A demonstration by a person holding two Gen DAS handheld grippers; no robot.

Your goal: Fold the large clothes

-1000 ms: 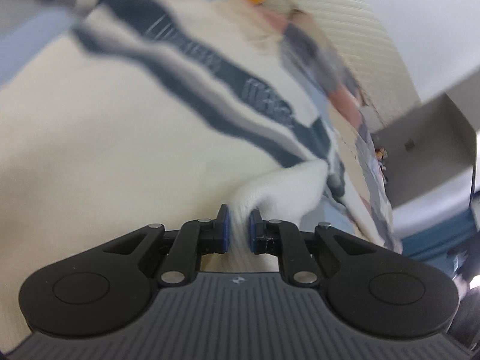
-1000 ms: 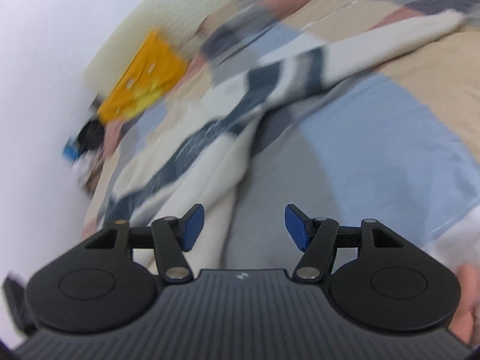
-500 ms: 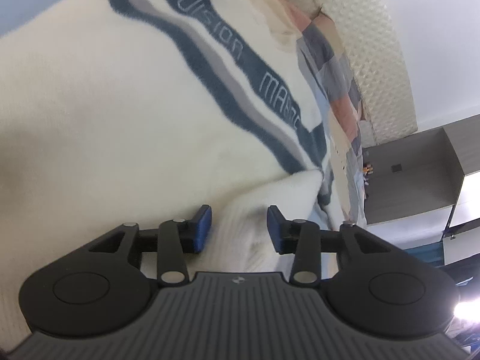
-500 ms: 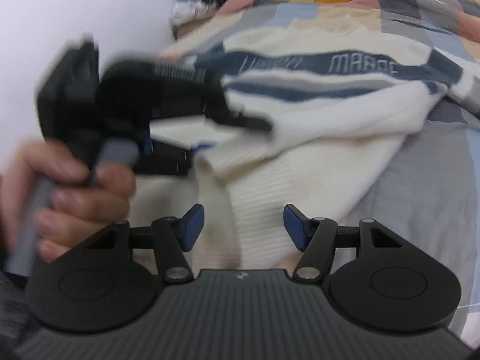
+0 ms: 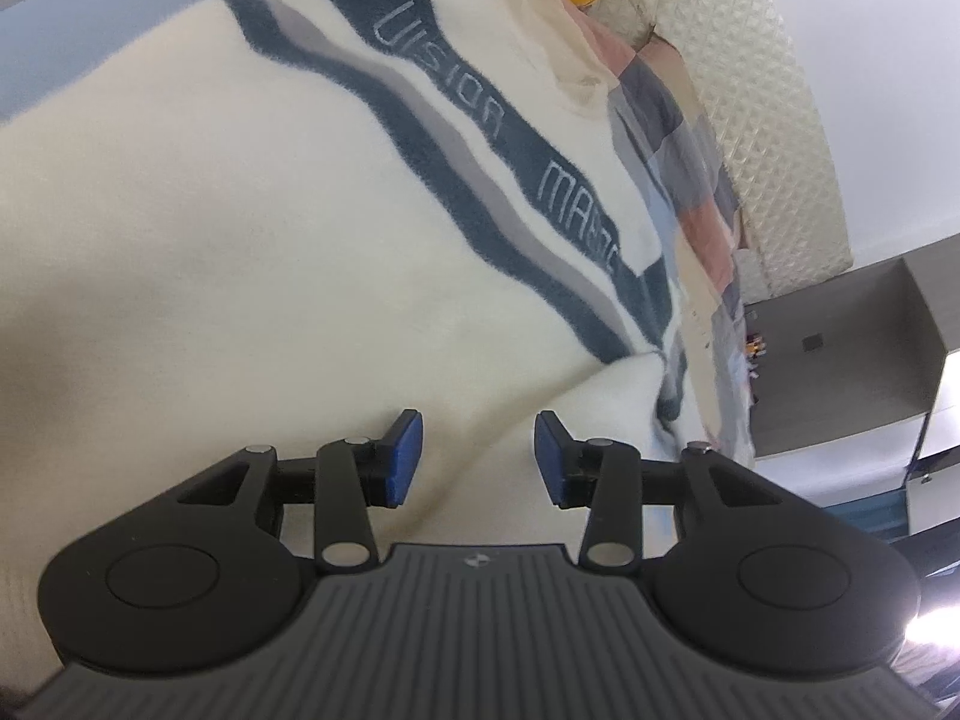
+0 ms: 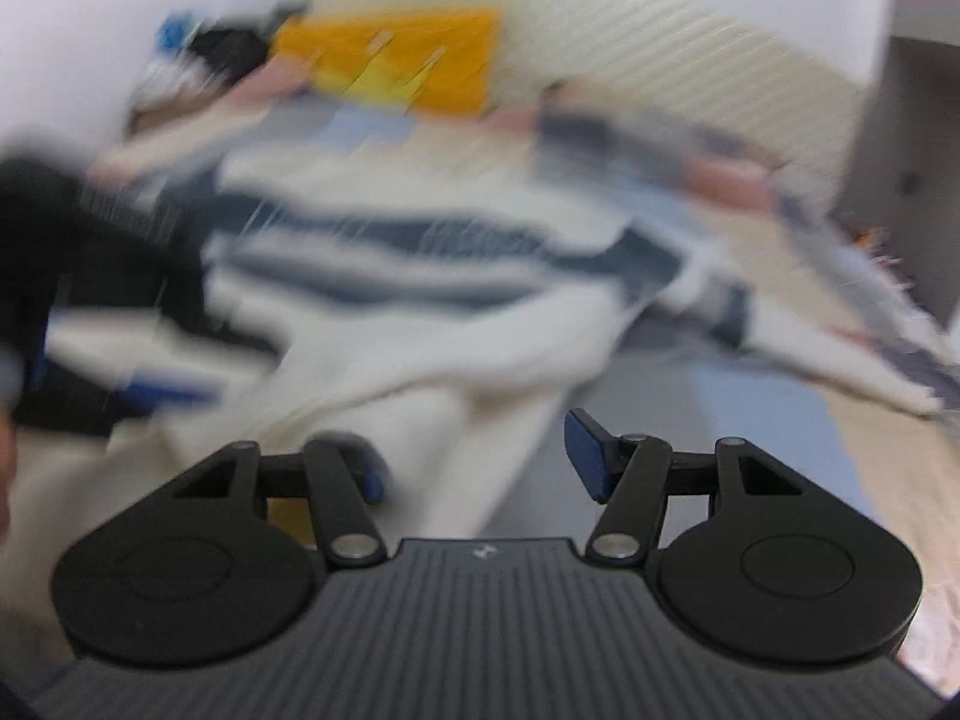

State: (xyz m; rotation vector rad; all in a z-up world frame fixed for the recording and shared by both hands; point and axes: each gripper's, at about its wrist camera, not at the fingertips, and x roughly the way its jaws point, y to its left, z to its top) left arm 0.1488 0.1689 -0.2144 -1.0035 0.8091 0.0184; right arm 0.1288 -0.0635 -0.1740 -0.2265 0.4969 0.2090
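My left gripper (image 5: 478, 456) stands apart just over the sweater (image 5: 252, 252), holding nothing. My right gripper (image 6: 480, 459) is apart too — view blurred — over the sweater's near edge. The sweater lies spread on the quilt (image 6: 774, 420); beyond it, a yellow pillow (image 6: 414, 60) against the headboard (image 5: 774, 138).

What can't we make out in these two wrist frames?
- Right wrist view: motion blur smears the sweater; its lettering is unreadable.
- Right wrist view: left gripper is a dark smear at the frame edge.
- Left wrist view: sweater hem is hidden behind the gripper body.
- Small items by the shelf are too small to identify.
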